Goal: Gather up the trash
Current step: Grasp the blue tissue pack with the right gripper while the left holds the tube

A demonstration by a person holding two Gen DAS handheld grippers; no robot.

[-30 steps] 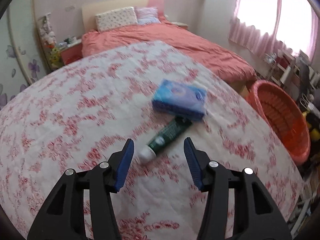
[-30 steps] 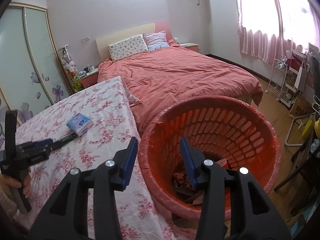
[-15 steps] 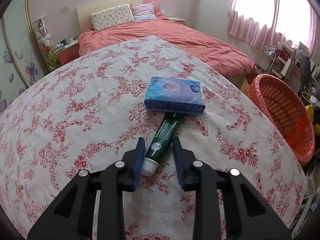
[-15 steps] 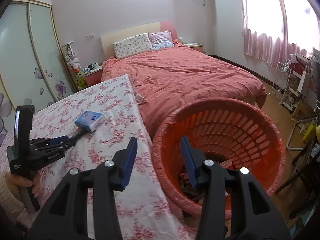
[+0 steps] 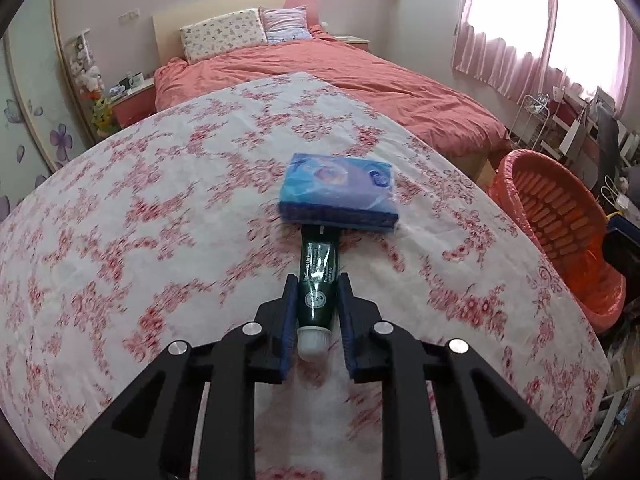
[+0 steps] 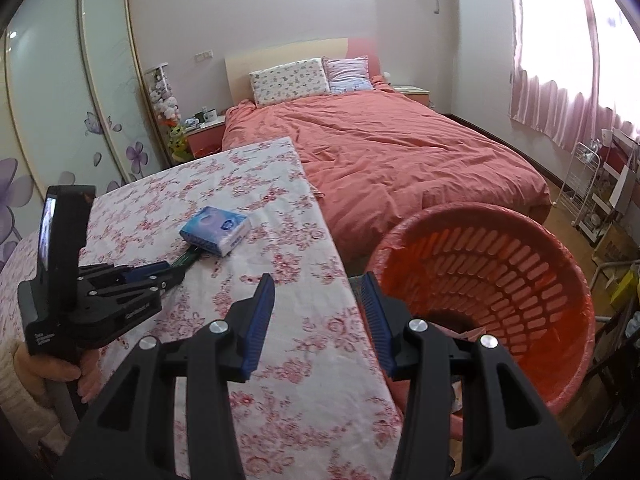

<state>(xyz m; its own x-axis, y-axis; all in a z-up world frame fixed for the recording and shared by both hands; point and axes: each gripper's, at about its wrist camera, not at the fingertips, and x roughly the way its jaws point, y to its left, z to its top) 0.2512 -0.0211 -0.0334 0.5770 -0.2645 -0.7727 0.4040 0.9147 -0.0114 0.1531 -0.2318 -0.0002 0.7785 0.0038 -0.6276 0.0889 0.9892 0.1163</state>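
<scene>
Floral tabletop (image 5: 168, 216): left gripper (image 5: 318, 286) closing around green tube (image 5: 318, 280), mid-surface.

1. The left hand-held gripper (image 5: 318, 300) was closing its jaws on a dark green tube (image 5: 318, 280), white cap nearest.
2. The tube's far end lay under a blue tissue pack (image 5: 340, 196) on the flowered table (image 5: 160, 220).
3. An orange basket (image 5: 560, 232) stood at right.

Dark green tube (image 5: 318, 280), blue packet (image 5: 340, 188), orange basket (image 6: 500, 280)
</scene>
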